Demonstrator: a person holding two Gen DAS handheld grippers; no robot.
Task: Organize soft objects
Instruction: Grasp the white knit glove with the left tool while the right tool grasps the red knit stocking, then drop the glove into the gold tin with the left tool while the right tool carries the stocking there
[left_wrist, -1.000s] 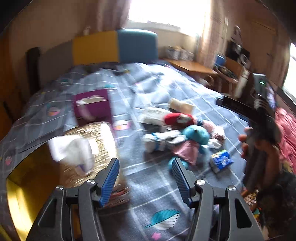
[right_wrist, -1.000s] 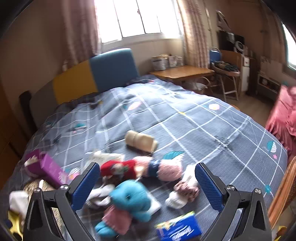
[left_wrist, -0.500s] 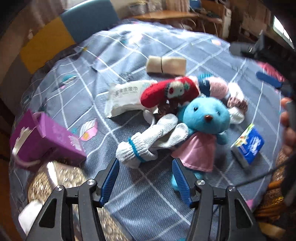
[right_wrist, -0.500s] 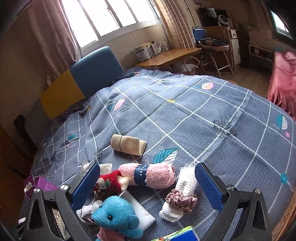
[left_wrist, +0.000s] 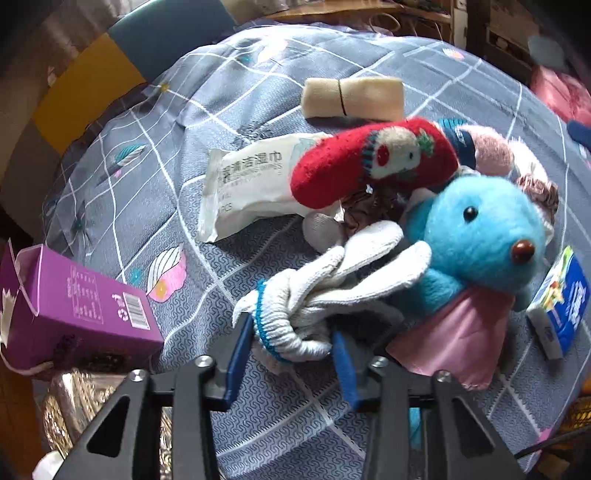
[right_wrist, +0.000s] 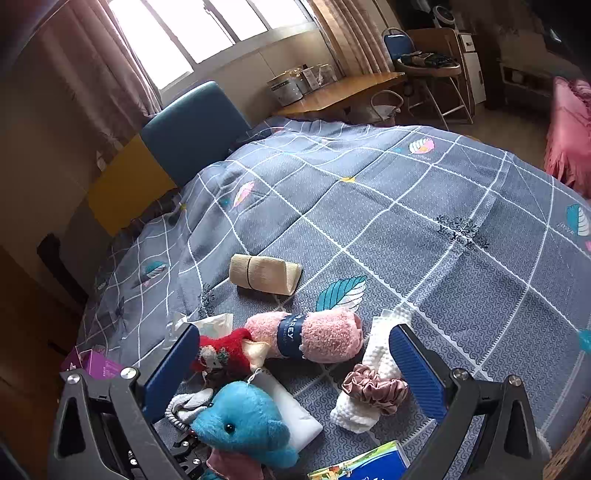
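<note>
Left gripper (left_wrist: 291, 349) — jaws just closing, now clenched on the white glove (left_wrist: 317, 295) at its blue-trimmed cuff, beside the blue plush (left_wrist: 476, 236) near the bed (right_wrist: 424, 206) edge. Right gripper (right_wrist: 295, 354) — spread wide, nothing held.

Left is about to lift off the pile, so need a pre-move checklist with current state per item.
1. Left gripper has just been closing; white glove cuff sits between the jaws: ok.
2. Pads firmly pinching the cuff: cannot tell.
3. Glove free of neighbours: not ok, its fingers lie against the blue plush.
4. Right gripper open, holding nothing: ok.
5. Purple box apart from the grasp: ok.
6. Drop-off container in view: cannot tell.
</note>
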